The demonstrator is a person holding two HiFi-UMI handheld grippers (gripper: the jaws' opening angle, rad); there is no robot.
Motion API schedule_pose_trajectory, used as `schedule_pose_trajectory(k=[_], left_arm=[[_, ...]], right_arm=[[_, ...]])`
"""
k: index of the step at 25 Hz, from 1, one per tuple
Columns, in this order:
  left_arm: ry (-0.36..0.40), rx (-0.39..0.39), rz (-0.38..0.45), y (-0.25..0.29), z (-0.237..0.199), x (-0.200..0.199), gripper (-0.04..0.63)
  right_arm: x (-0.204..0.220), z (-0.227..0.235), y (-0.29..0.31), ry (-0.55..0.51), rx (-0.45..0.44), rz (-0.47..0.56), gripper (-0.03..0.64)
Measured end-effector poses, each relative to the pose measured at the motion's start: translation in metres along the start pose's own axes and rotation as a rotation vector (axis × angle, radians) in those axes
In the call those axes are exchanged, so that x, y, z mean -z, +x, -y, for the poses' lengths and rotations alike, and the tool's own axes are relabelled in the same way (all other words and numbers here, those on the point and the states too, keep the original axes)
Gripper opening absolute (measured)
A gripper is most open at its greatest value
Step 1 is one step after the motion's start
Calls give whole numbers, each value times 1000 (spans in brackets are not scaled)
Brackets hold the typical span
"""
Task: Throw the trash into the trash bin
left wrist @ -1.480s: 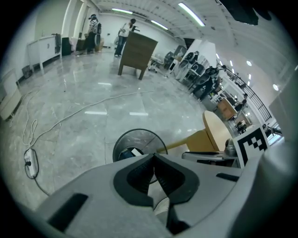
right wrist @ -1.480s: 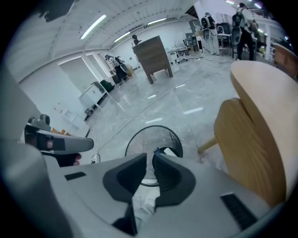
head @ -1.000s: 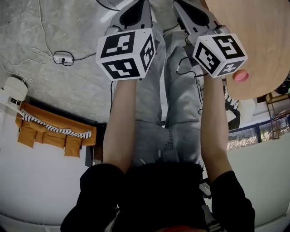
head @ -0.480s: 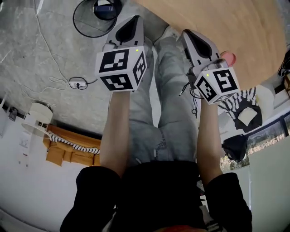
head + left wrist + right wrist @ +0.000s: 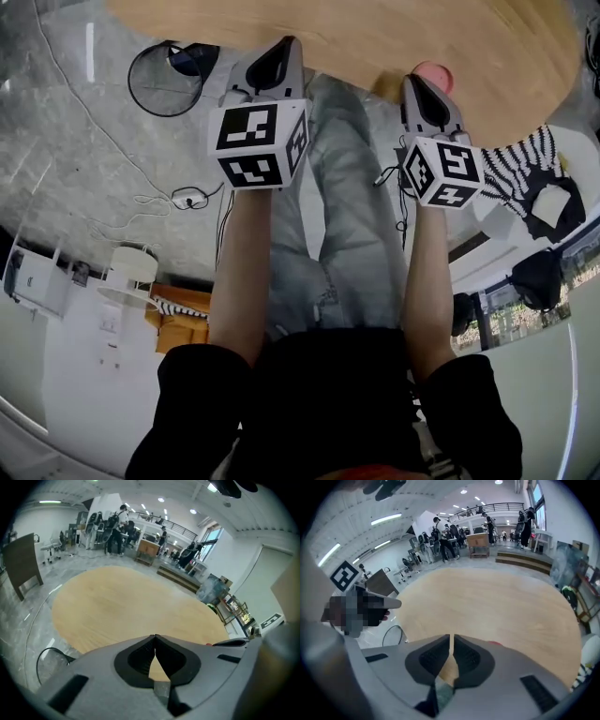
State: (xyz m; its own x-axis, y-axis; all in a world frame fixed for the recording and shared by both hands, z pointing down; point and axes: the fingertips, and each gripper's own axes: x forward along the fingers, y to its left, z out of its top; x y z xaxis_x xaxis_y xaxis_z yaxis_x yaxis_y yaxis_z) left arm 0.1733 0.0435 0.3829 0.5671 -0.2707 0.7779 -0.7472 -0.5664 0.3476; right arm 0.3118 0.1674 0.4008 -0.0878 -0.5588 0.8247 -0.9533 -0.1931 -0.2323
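Head view: table (image 5: 375,37) has swung from right corner to span top since second ago; you now face it. Left gripper (image 5: 287,45) and right gripper (image 5: 413,82) both closed, empty, at table's near edge. Pink item (image 5: 433,71), likely trash, sits on that edge. Trash bin (image 5: 150,94) on floor left of table. Pickup comes next.

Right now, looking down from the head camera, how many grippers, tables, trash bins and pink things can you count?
grippers: 2, the left gripper and the right gripper
table: 1
trash bin: 1
pink thing: 1
total: 5
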Motion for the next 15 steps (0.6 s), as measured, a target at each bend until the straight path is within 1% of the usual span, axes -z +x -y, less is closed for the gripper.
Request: schedule_pose_trajectory(k=[2,5,7,10,12,15], left_arm=[[20,19,-23,10,17,4,9],[62,40,-57,22,38,10,9],[85,49,-72,28,50,12,9],[103,63,-82,33,70,13,9],[108,70,-84,34,77,14,9],[99,65,-82,35,74,17,9]], right_arm=[[14,22,-4,16,62,-30,18],[31,40,-6,48,92,-62,20],[38,45,-4,53,80,-76,20],[43,50,-3,66,37,-86,20],[45,46,-2,30,8,-104,20],[50,34,5,-54,-24,-149,20]])
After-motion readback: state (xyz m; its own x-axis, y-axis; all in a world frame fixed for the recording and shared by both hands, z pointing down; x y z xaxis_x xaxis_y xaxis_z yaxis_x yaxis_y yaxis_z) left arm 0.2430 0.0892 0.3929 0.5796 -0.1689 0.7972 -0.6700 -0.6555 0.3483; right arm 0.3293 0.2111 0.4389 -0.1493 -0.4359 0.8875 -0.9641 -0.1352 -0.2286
